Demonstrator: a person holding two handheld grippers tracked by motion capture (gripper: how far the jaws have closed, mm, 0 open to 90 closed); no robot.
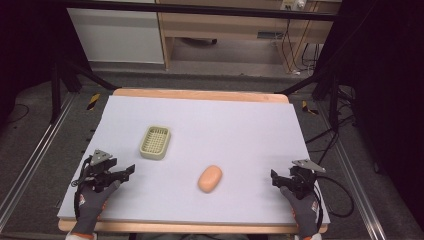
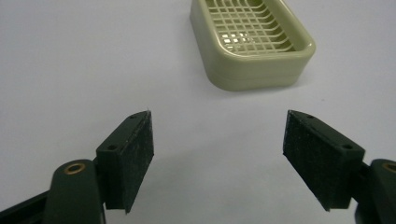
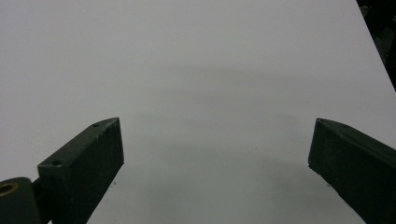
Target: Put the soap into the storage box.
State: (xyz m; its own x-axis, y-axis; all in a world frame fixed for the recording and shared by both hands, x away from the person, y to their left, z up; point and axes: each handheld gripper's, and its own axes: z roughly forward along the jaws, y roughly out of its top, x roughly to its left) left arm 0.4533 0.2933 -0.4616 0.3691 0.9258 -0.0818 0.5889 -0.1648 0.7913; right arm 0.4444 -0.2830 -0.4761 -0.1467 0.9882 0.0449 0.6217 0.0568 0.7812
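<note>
A pale green soap dish (image 1: 155, 142) with a grid floor sits left of the table's middle; in the left gripper view the dish (image 2: 252, 44) lies just ahead and to the right of the jaws. An orange oval soap bar (image 1: 210, 178) rests near the front centre. My left gripper (image 1: 128, 171) is at the front left, open and empty (image 2: 218, 158), pointing toward the dish. My right gripper (image 1: 274, 177) is at the front right, open and empty (image 3: 217, 161), with bare table between its jaws.
The white table sheet (image 1: 225, 125) covers a wooden board with edges on all sides. Black frame posts (image 1: 55, 90) and cables (image 1: 340, 200) flank the table. A wooden desk (image 1: 235, 25) stands behind on the floor.
</note>
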